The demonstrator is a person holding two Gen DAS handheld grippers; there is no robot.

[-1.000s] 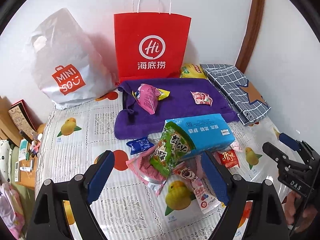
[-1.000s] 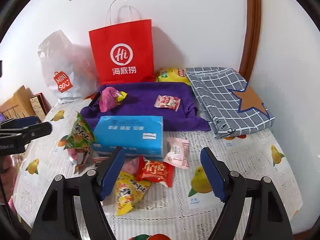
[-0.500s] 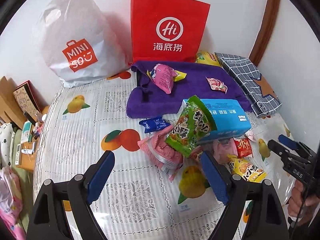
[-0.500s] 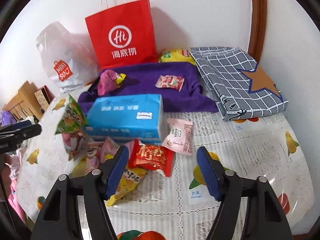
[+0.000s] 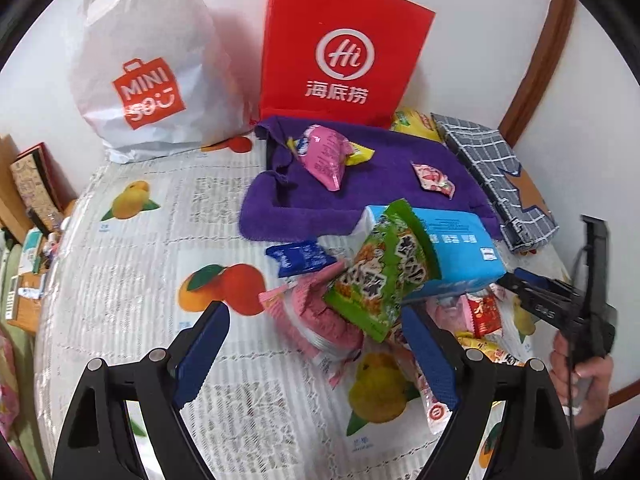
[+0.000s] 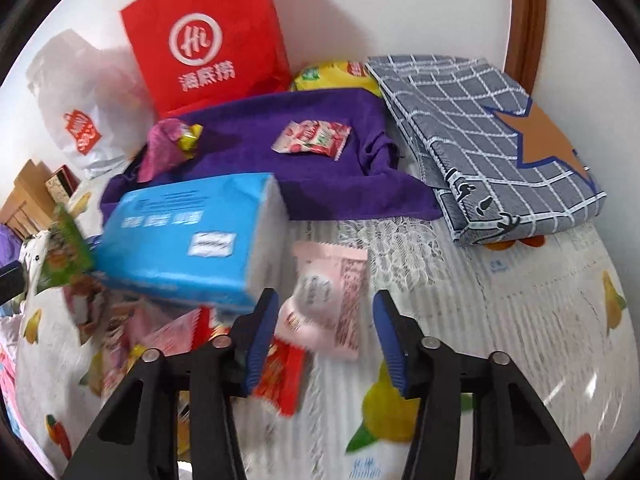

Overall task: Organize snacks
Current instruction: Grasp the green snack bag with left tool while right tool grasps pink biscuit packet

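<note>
The blue tissue pack (image 6: 188, 240) lies mid-counter among the snacks. The right gripper (image 6: 324, 332) has dropped closer, its jaws narrowing around the pale pink packet (image 6: 328, 300), probably not yet pinching it. The left gripper (image 5: 316, 354) hangs spread, empty.

We are seeing free tablecloth (image 5: 132, 292) along the left edge and the near edge of the table. The snack heap (image 5: 360, 296) and the blue tissue pack (image 6: 188, 240) are blocking the middle; the bags are closing the far edge.
</note>
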